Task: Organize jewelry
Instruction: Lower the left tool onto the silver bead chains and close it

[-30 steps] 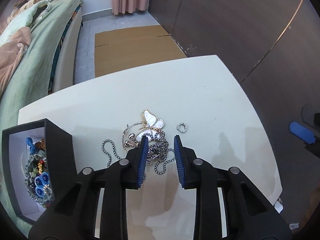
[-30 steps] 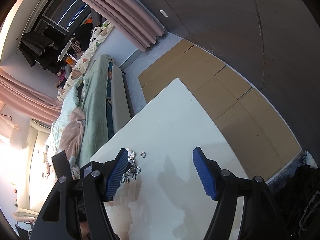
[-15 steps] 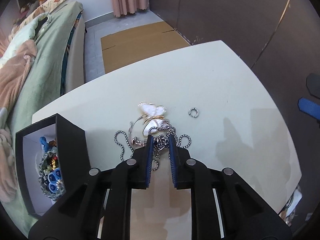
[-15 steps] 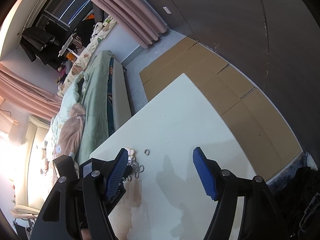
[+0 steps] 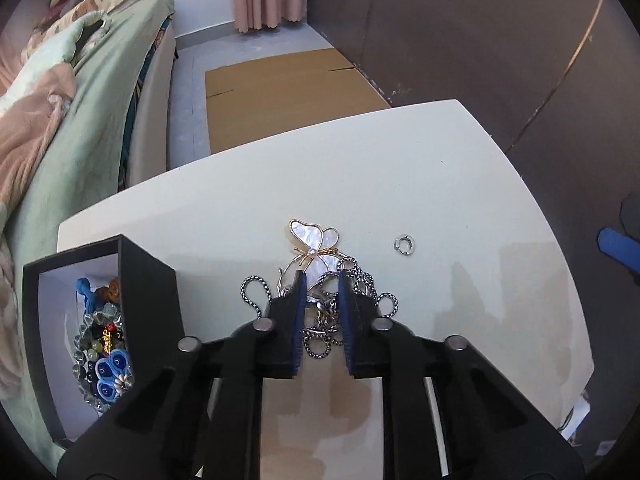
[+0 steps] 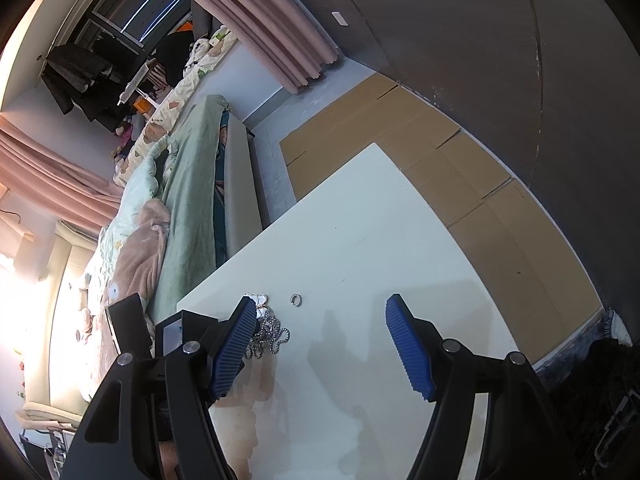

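Nearest to us, our left gripper (image 5: 322, 280) has its blue pads drawn close on either side of the silver chain (image 5: 320, 332), which lies heaped on the white table (image 5: 440, 184); whether the pads actually pinch the links we cannot tell. At near left sits one black box (image 5: 148, 292), open, with a white lining. Inside it we see a crowded mix: clear and green beads, a blue flower-shaped piece (image 5: 110, 372), a blue ribbon-like bit (image 5: 86, 290) and something brown at the far end. Just beyond the fingertips lies one butterfly brooch (image 5: 314, 242), pearly with gold edging, touching the chain pile. To its right, apart from the heap, lies one small silver ring (image 5: 405, 244). Our right gripper (image 6: 322, 340) hovers above the table with its jaws spread wide and nothing between them.
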### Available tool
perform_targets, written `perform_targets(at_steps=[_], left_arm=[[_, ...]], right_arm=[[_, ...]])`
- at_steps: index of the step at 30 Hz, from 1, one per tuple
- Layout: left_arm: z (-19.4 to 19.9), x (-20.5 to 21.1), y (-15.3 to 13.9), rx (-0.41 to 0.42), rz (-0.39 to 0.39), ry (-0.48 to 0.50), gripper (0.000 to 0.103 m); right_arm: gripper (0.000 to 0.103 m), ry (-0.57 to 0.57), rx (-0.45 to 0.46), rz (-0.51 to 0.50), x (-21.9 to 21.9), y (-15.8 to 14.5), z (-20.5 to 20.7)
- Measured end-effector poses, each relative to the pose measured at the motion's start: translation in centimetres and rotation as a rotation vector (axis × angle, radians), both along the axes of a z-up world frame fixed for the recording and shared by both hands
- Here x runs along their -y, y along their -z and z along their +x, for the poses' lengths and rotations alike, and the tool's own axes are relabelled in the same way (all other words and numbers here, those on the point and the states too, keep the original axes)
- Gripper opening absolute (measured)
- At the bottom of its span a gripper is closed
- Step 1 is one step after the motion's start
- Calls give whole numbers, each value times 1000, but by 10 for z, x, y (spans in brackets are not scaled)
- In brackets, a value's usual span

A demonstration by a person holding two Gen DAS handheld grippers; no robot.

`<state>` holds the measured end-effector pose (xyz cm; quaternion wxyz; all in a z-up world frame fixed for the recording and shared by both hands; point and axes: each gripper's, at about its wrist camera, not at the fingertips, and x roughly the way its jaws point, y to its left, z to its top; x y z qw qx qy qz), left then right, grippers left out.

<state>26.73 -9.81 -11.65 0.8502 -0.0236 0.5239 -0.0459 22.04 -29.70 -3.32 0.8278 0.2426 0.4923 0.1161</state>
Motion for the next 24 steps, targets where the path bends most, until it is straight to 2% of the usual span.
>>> perform_targets(at_steps=[1,3,10,12,13,14,16,20,24], left_arm=[[0,1,0,-9,-20,6,2],[-2,3,-3,8,-6,4,1],[-13,-6,-37,89,-65,0,1],[-12,-5,-38,80,-84,13,2],[-10,-2,-33,55,-85,26,11],[-8,-1,-30,43,-84,30,30],[-8,2,-26,43,-84,29,51],[-8,5,-20,28,-81,36,50],[-4,11,-6,4,-36,41,50]], right_arm=[[67,-1,1,0,0,0,0],[67,-4,2,-2,1,0,0],[67,-7,3,-1,0,-1,1],[67,-13,1,-3,-2,-1,2],[67,-15,1,-4,-3,-1,2],[67,-18,1,-5,-4,-1,1],[67,-19,2,-6,-4,-1,0],[67,-7,1,-4,-2,-2,0],[67,-4,1,-5,-1,-2,-2]])
